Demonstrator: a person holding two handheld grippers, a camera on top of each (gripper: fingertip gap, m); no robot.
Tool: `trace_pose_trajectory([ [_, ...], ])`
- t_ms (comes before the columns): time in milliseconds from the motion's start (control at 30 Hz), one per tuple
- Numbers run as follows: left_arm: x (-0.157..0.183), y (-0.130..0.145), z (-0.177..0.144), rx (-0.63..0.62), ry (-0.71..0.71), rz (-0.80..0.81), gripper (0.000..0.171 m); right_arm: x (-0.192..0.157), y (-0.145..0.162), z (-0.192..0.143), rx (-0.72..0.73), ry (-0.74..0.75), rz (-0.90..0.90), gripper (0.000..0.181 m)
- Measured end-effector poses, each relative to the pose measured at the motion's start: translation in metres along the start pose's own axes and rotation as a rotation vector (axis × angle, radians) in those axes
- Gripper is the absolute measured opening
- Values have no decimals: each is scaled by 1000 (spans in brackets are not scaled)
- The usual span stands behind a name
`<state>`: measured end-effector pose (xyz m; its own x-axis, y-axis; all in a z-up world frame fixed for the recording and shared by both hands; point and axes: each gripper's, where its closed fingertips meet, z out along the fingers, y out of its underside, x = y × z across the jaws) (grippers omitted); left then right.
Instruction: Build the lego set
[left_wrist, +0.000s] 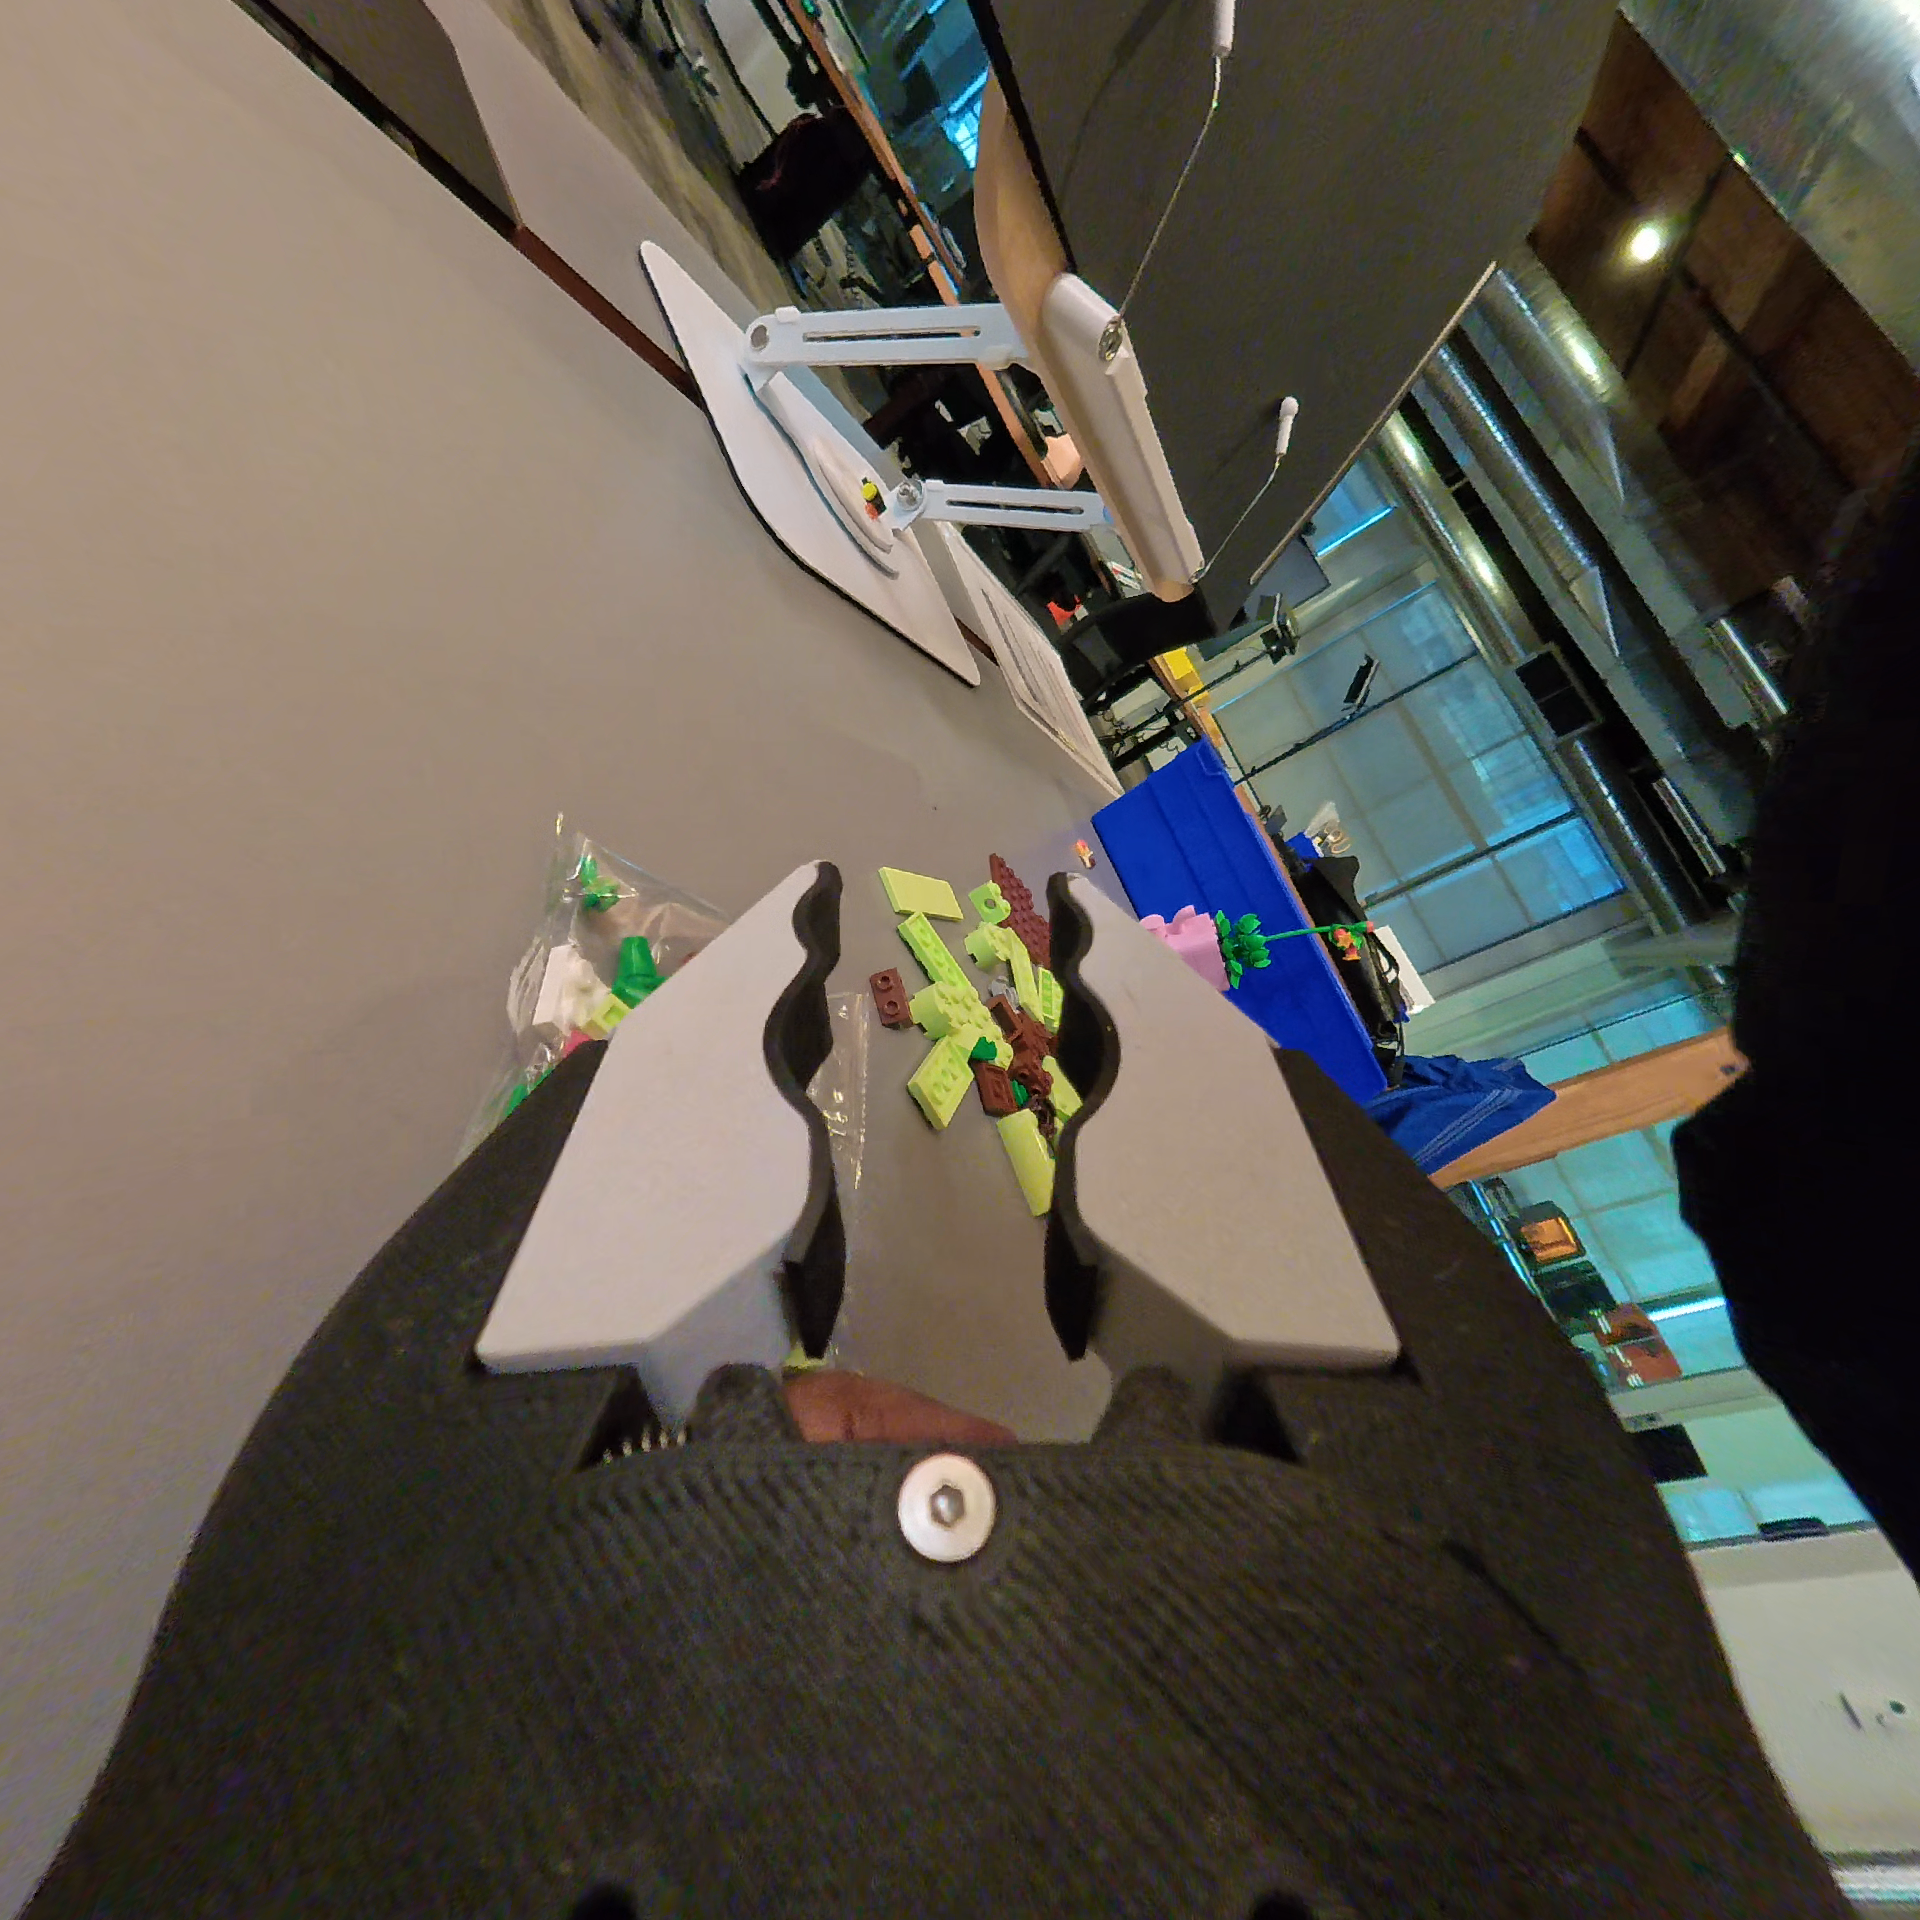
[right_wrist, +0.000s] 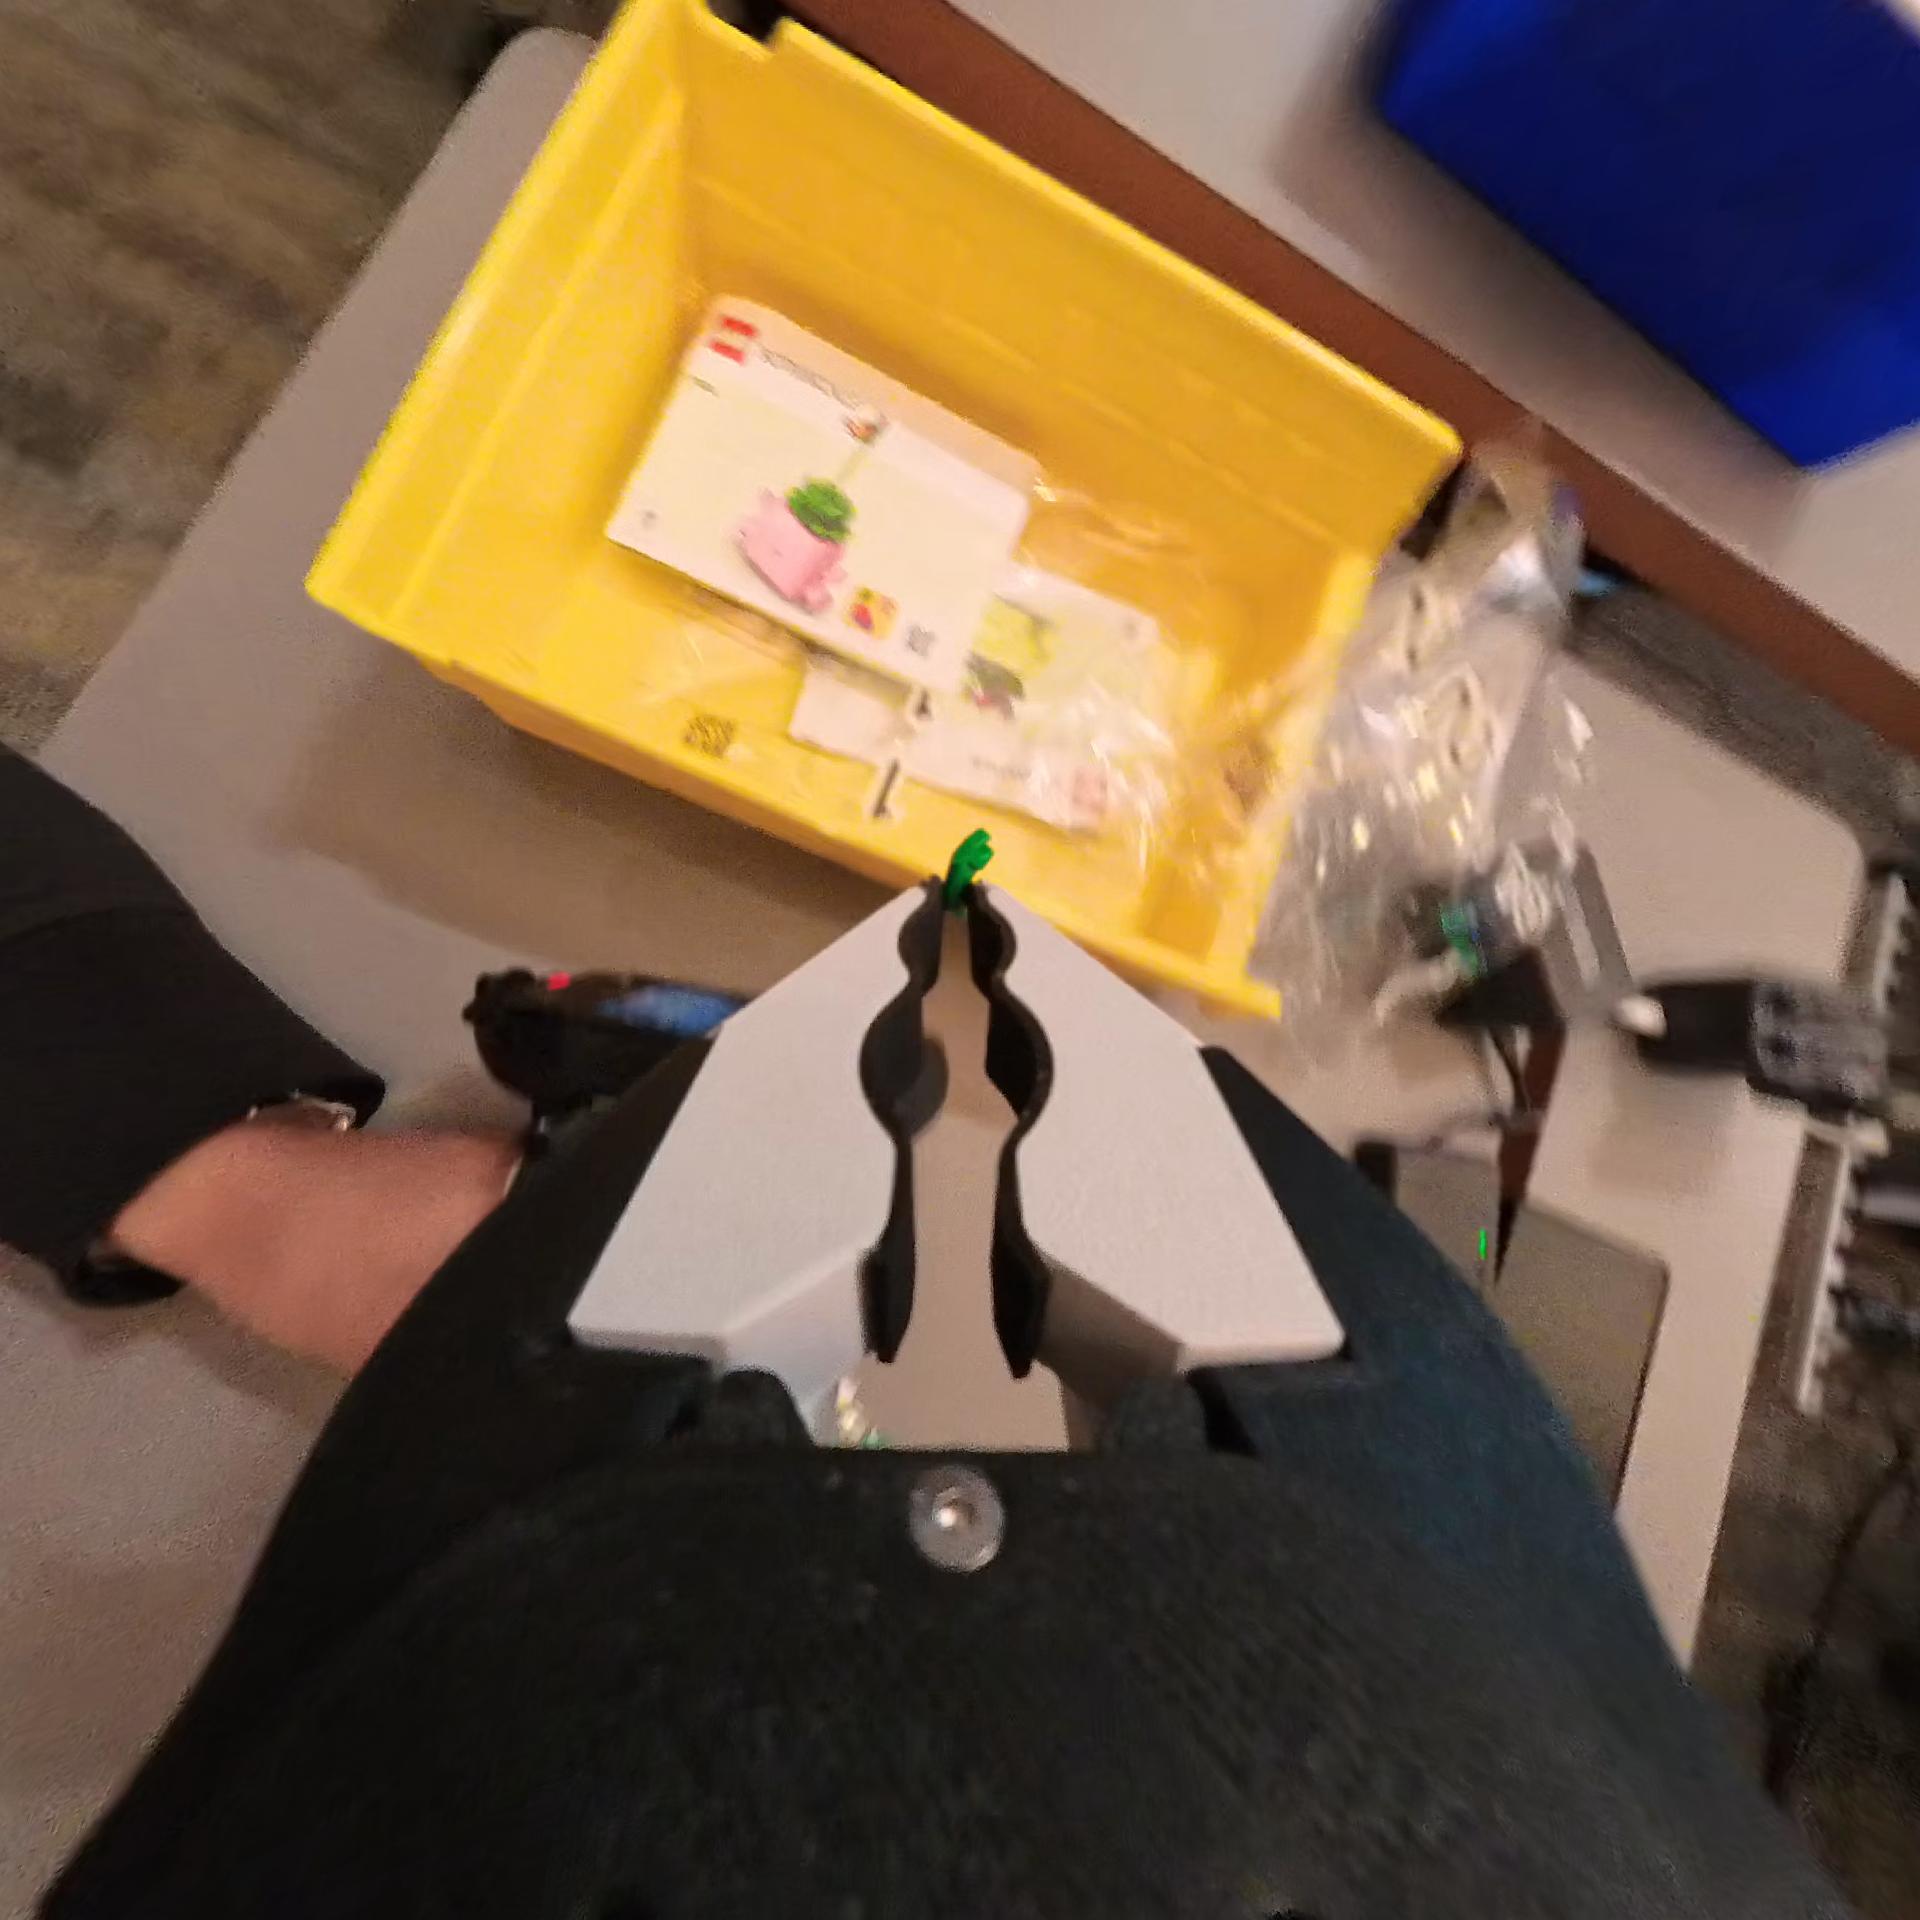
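right gripper (right_wrist: 958, 902) pinched on a tiny green leaf piece (right_wrist: 968, 858), sticking out at 12 o'clock. light, slick, likely to twist; grip its stem low. beyond, yellow bin (right_wrist: 582, 436) with instruction booklet (right_wrist: 810, 499). left gripper (left_wrist: 943, 883) parted, empty; loose lime and brown bricks (left_wrist: 961, 1023) past the tips, pink pot build (left_wrist: 1179, 940) at 1 o'clock.

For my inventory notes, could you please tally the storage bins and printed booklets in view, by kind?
Yellow bin: 1
Blue bin: 1
Printed booklets inside the yellow bin: 2, a larger one and a smaller one partly under clear plastic
Total: 4
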<state>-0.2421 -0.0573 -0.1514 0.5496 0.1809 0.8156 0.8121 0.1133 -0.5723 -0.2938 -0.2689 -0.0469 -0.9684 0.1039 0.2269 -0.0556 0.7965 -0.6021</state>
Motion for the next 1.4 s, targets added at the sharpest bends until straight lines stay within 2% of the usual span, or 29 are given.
trace_pose_trajectory([
  [167, 0, 0, 0, 5, -14, 24, 38, -5, 83, -68, 35, 256, 249, 3],
  [300, -1, 1, 0, 2, -23, 40, 38, -28, 151, -114, 26, 369, 478, 3],
  [400, -1, 2, 1, 0, -26, 47, 37, -63, 220, -124, -118, 345, 670, 3],
  [500, -1, 2, 1, -1, -26, 47, 37, -108, 279, -121, -232, 279, 834, 2],
  [633, -1, 2, 0, 1, -24, 47, 37, -140, 316, -117, -281, 263, 934, 2],
  [767, 0, 2, 0, 0, -23, 47, 37, -144, 330, -118, -332, 284, 943, 2],
  [1000, 0, 2, 0, -1, -17, 41, 36, -129, 331, -126, -382, 322, 932, 19],
  [1100, 0, 2, 1, -3, -16, 41, 37, -104, 308, -128, -316, 350, 872, 18],
  [1167, 0, 3, 1, -6, -16, 41, 36, -75, 276, -129, -230, 366, 800, 17],
  [1233, 0, 2, 1, -5, -16, 40, 36, -42, 228, -126, -128, 363, 694, 15],
  [1333, 0, 3, 1, -11, -15, 35, 36, 0, 131, -110, 34, 298, 498, 15],
  [1400, -1, 4, 2, -20, -16, 33, 36, 15, 68, -86, 85, 212, 386, 17],
])
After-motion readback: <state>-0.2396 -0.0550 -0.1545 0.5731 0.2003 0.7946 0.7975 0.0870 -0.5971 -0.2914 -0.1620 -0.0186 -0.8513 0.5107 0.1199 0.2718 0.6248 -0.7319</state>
